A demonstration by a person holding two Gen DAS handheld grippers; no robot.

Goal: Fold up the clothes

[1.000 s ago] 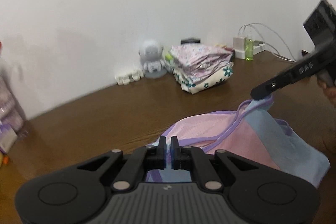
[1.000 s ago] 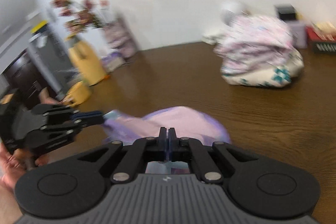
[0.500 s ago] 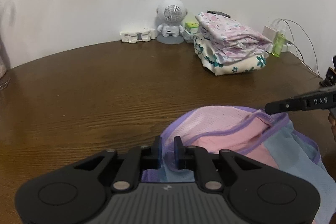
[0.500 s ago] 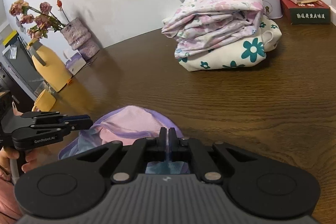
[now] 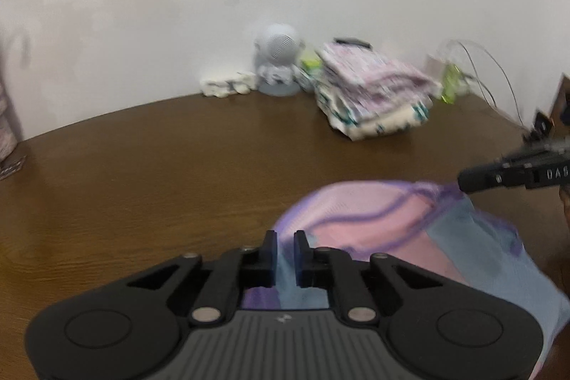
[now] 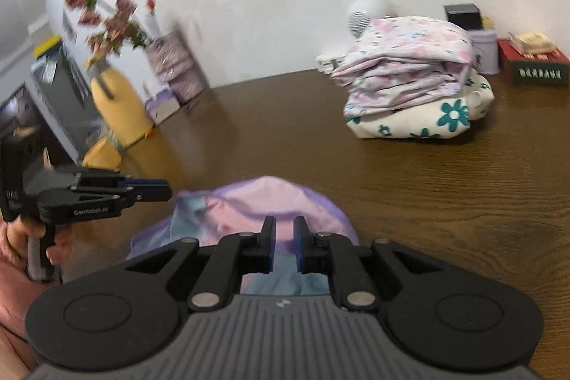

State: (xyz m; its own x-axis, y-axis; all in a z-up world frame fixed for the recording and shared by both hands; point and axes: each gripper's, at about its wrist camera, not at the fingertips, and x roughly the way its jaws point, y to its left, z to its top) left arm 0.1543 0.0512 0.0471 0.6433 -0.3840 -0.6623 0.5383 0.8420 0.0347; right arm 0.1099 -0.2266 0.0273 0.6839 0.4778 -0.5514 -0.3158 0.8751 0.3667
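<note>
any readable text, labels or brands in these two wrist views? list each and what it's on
"GenRobot.Ai" – side of the left gripper, right wrist view; blurred, last letters uncertain.
"DAS" – rear body of the same gripper, cut by the frame edge.
"DAS" – side of the right gripper, left wrist view; final letter cut off.
Light characters on the red and green box – too blurred to read.
A small logo mark on each gripper's grey body, no letters.

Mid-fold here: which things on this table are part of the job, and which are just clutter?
Job:
pink and blue garment
folded floral stack
left gripper, jaws slightly apart over the cloth
right gripper, jaws opening over the cloth

Lying about:
round white speaker
flower vase
yellow jug
red box
lilac tin
</note>
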